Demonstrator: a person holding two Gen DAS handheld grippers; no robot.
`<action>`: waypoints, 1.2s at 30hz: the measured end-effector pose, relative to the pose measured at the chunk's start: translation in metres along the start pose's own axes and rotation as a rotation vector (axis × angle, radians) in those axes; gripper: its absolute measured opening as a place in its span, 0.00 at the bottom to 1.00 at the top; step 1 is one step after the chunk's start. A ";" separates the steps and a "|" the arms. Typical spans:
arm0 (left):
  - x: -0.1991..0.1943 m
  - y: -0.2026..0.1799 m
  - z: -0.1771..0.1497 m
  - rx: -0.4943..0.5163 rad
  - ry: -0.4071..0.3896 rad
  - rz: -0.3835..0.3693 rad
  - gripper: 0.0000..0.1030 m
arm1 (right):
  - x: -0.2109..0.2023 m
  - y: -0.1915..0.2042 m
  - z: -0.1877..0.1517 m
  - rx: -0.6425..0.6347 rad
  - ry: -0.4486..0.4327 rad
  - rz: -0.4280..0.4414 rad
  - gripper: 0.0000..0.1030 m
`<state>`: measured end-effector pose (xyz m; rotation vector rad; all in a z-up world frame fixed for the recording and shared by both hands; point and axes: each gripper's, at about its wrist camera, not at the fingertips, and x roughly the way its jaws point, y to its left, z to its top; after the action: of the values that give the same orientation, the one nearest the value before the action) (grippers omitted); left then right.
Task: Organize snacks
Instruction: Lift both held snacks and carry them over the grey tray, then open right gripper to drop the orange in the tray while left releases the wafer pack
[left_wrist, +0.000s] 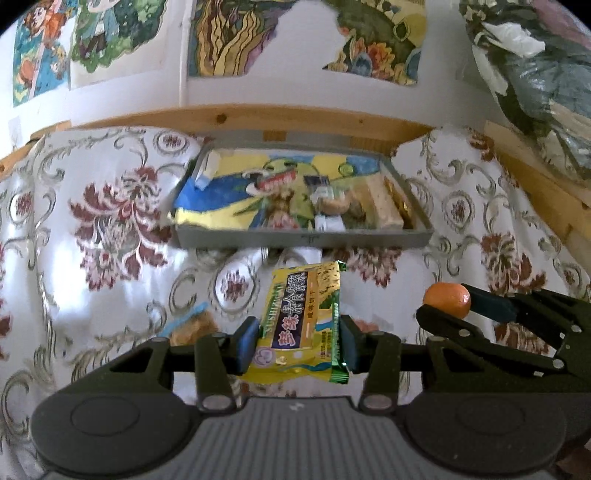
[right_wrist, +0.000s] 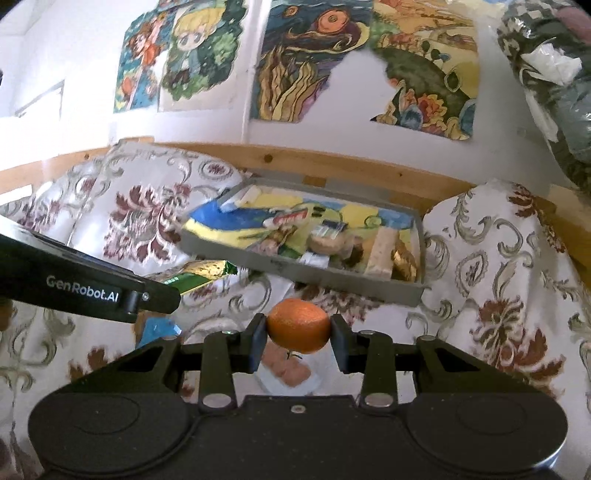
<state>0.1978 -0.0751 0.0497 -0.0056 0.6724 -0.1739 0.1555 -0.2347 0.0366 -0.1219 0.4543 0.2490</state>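
Pinching a yellow snack packet (left_wrist: 303, 321) between left jaws — right jaws clamp an orange (right_wrist: 298, 330) — tray (right_wrist: 306, 271) beyond

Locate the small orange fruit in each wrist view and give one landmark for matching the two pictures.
Left wrist view: the orange fruit sits at right of centre, low in the picture, clamped in the right hand-held gripper that reaches in from the right edge.
Right wrist view: the orange fruit is at centre, pinched between that hand-held gripper's own fingers.
Shared landmark: the grey tray of snacks on the floral cloth, beyond the fruit in both views.
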 end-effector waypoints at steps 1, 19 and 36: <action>0.002 0.000 0.004 0.001 -0.008 0.001 0.49 | 0.003 -0.002 0.003 -0.001 -0.006 -0.004 0.38; 0.084 0.011 0.082 -0.073 -0.162 0.090 0.49 | 0.103 -0.060 0.048 0.027 -0.066 -0.030 0.38; 0.180 0.028 0.096 -0.169 -0.137 0.237 0.49 | 0.178 -0.061 0.029 0.096 -0.058 0.007 0.38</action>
<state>0.4006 -0.0815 0.0116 -0.0990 0.5443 0.1106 0.3379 -0.2506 -0.0133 -0.0191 0.4088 0.2370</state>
